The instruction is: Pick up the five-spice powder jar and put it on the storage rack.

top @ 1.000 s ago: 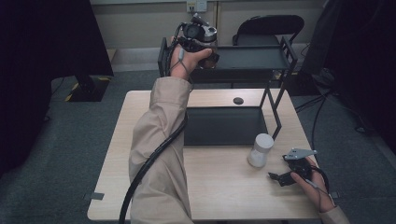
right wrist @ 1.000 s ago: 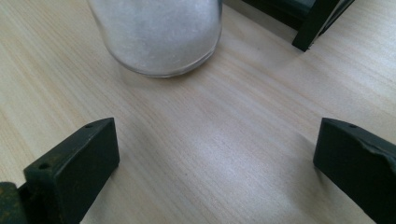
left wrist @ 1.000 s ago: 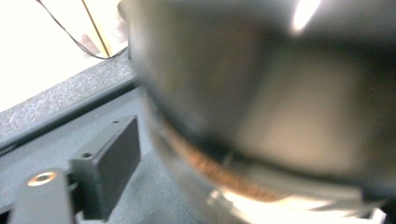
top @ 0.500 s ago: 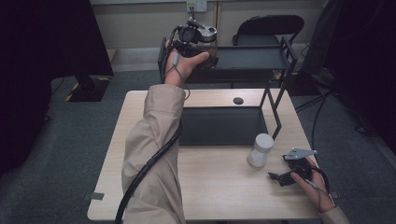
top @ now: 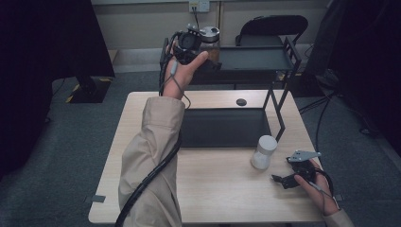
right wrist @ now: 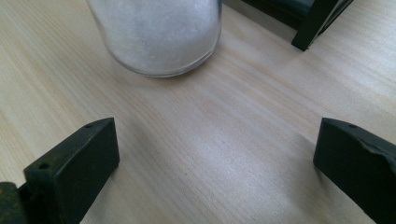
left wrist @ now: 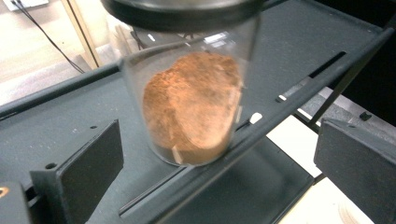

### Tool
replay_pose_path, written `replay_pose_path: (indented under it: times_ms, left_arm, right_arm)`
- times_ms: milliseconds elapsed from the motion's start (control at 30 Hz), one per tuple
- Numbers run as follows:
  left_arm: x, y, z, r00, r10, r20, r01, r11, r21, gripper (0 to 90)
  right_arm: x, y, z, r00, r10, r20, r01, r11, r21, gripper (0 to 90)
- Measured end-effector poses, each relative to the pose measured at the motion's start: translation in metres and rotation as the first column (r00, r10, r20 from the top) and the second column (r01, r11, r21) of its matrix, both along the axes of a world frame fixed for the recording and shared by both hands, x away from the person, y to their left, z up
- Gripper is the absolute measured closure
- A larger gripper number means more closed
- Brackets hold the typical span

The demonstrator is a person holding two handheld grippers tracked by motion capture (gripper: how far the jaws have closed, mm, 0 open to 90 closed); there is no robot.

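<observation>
A glass jar of brown powder (left wrist: 191,107) with a dark lid (top: 209,34) stands on the upper shelf (top: 255,59) of a black rack. My left gripper (top: 204,51) is raised to that shelf. Its jaws stand wide apart on either side of the jar without touching it, so the left gripper (left wrist: 215,140) is open. A jar of white powder (top: 264,151) stands on the wooden table (top: 213,189). My right gripper (top: 283,171) rests just to its right, low over the table. In the right gripper view the white jar (right wrist: 156,32) is beyond the open right gripper (right wrist: 215,144).
The rack's lower tray (top: 222,127) lies on the table's far half, with thin black legs (top: 279,109) rising at its right. A small black disc (top: 241,101) lies behind it. A black chair (top: 272,23) stands behind the table.
My left gripper has drawn slightly back and left from the brown jar on the upper shelf. The right gripper and the white jar have not moved.
</observation>
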State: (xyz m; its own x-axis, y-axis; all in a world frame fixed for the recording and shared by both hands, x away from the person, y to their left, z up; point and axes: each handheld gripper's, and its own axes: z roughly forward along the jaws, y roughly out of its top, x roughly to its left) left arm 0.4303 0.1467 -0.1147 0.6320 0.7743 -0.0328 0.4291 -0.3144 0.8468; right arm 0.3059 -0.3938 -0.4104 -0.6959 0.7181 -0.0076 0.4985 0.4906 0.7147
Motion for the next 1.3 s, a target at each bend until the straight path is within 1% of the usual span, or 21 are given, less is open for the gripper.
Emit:
replay_pose_path:
  times_ms: [67,200,333,467,500,600,700,800,867,967,1133,1300]
  left_arm:
    - [-0.002,0.001,-0.003,1.0,-0.007,0.0,0.007,0.9999,-0.012,0.8]
    - [-0.007,0.001,-0.008,0.9996,-0.028,0.008,0.028,0.9995,-0.011,1.4]
    - [-0.014,0.002,-0.015,0.9994,-0.031,0.012,0.031,0.9991,-0.027,1.6]
    - [-0.018,0.004,-0.02,0.9994,-0.033,0.013,0.033,0.9989,-0.033,1.6]
    - [-0.021,0.004,-0.022,0.999,-0.041,0.017,0.041,0.9987,-0.03,1.6]
    - [-0.023,0.007,-0.028,0.9982,-0.057,0.018,0.058,0.9975,-0.041,1.6]
    - [-0.024,0.008,-0.033,0.9966,-0.079,0.021,0.08,0.9959,-0.041,1.6]
    - [-0.023,0.009,-0.041,0.9966,-0.082,0.015,0.082,0.9952,-0.052,1.6]
    - [-0.024,0.01,-0.047,0.9954,-0.093,0.024,0.094,0.9935,-0.064,1.0]
    - [-0.026,0.009,-0.052,0.9949,-0.096,0.03,0.098,0.9931,-0.064,1.1]
    - [-0.025,0.008,-0.065,0.9944,-0.103,0.02,0.105,0.9919,-0.071,1.1]
    - [-0.022,0.007,-0.081,0.9946,-0.104,0.004,0.104,0.9917,-0.076,1.2]
  right_arm:
    - [0.0,0.0,0.0,1.0,-0.001,0.0,0.001,1.0,0.0,0.0]
    - [0.0,0.0,0.0,1.0,-0.001,0.0,0.001,1.0,0.0,0.0]
    - [0.0,0.0,0.0,1.0,-0.001,0.0,0.001,1.0,0.0,0.0]
    - [-0.001,0.0,0.0,1.0,-0.003,0.001,0.003,1.0,0.0,0.0]
    - [-0.001,0.0,0.0,1.0,-0.004,0.001,0.004,1.0,0.0,0.0]
    - [-0.001,0.0,0.0,1.0,-0.004,0.001,0.004,1.0,0.0,0.0]
    - [-0.001,0.0,0.0,1.0,-0.004,0.0,0.004,1.0,0.0,0.0]
    - [-0.001,0.0,0.0,1.0,-0.004,0.001,0.004,1.0,0.0,0.0]
    - [-0.001,0.001,0.0,1.0,-0.005,0.0,0.005,1.0,0.0,0.0]
    - [-0.001,0.001,0.0,1.0,-0.005,0.001,0.005,1.0,0.0,0.0]
    - [-0.001,0.001,0.0,1.0,-0.005,0.001,0.005,1.0,0.0,0.0]
    - [-0.001,0.001,0.0,1.0,-0.007,0.001,0.007,1.0,0.0,0.0]
